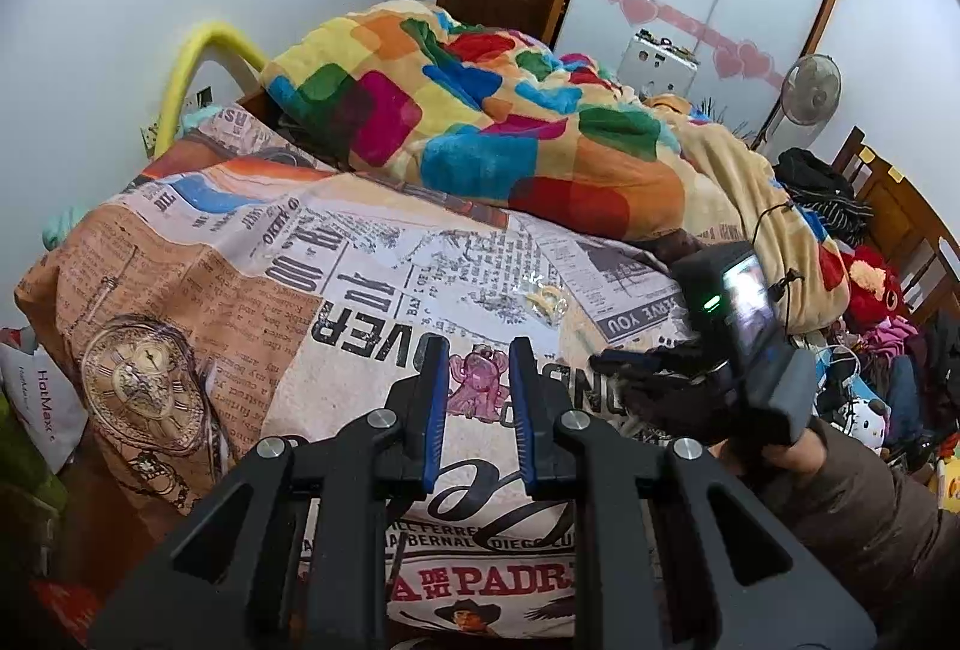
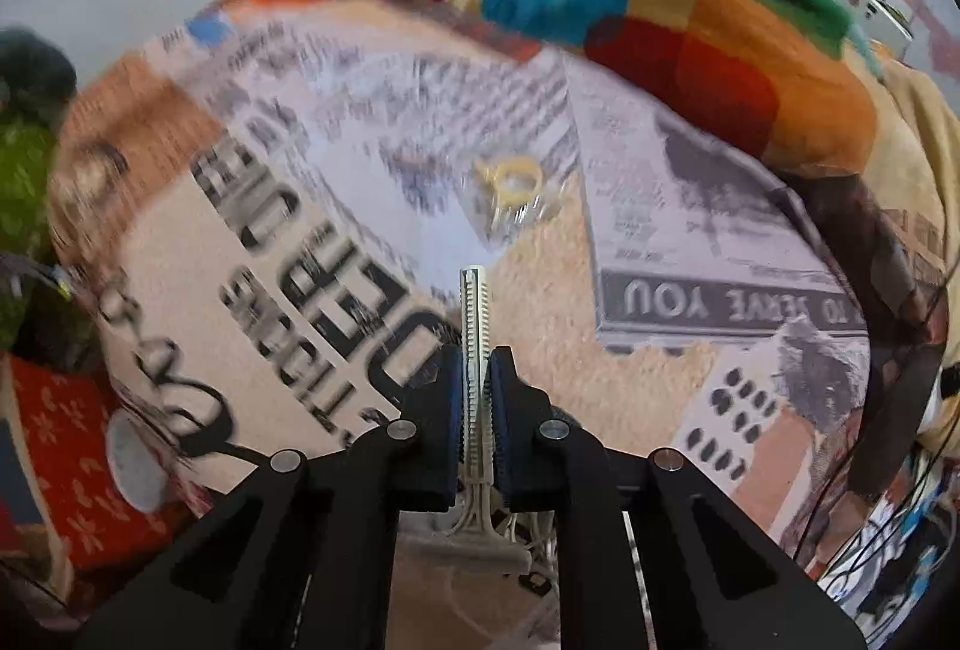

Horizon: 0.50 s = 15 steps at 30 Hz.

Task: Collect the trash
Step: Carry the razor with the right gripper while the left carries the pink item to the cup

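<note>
Razor (image 2: 475, 326); clear wrapper (image 2: 513, 197) beyond.

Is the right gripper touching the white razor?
Touching. The right wrist view shows the right gripper with both blue pads pressed against the ribbed handle of the white razor, no gap on either side.

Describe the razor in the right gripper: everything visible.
The disposable razor looks like pale grey-white plastic, with a ribbed handle and a wide T-shaped head. It stands lengthwise between the right gripper pads, which are shut on the handle's middle. The handle end points away from the camera, over the newspaper-print bedspread; the head sits low, behind the pads. Only the pads visibly touch it.
</note>
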Motion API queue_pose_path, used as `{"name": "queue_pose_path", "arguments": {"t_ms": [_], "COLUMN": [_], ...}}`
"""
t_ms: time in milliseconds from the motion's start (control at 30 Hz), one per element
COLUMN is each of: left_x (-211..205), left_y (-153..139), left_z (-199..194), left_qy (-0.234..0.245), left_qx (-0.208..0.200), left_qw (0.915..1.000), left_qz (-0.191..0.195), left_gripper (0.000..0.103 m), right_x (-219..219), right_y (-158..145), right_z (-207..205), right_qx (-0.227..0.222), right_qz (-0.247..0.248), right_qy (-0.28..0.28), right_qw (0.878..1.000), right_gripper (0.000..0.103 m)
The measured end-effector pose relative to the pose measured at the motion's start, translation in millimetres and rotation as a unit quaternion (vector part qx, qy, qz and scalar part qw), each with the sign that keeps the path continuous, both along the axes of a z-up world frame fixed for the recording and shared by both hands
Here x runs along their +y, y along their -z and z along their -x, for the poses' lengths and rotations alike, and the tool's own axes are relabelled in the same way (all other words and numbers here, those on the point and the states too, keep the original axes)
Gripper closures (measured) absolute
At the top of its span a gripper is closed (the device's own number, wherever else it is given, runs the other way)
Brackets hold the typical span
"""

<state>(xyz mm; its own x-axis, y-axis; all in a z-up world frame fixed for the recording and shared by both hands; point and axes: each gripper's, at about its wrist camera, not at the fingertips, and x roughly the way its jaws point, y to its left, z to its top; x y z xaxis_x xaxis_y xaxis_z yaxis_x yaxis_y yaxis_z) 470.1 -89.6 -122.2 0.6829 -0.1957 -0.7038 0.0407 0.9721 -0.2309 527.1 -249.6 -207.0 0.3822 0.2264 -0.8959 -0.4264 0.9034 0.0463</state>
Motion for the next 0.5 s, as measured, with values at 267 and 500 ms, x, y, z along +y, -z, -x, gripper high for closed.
{"name": "queue_pose_path", "arguments": {"t_ms": [267,500], "left_x": [4.9,21.8], "left_y": [-37.0,-79.1], "left_z": [27.8,69.1], "left_qy": [-0.01,-0.033], "left_qx": [-0.033,-0.071], "left_qw": [0.9994,0.9969], "left_qz": [-0.001,0.0], "left_gripper": [0.084,0.084], "right_x": [-9.8,14.9], "right_y": [-108.5,-172.6], "right_z": [19.3,64.2], "right_qx": [-0.093,-0.137], "right_qz": [-0.069,-0.099], "right_qy": [0.022,-0.018], "right_qw": [0.993,0.985], "right_gripper": [0.094,0.094]}}
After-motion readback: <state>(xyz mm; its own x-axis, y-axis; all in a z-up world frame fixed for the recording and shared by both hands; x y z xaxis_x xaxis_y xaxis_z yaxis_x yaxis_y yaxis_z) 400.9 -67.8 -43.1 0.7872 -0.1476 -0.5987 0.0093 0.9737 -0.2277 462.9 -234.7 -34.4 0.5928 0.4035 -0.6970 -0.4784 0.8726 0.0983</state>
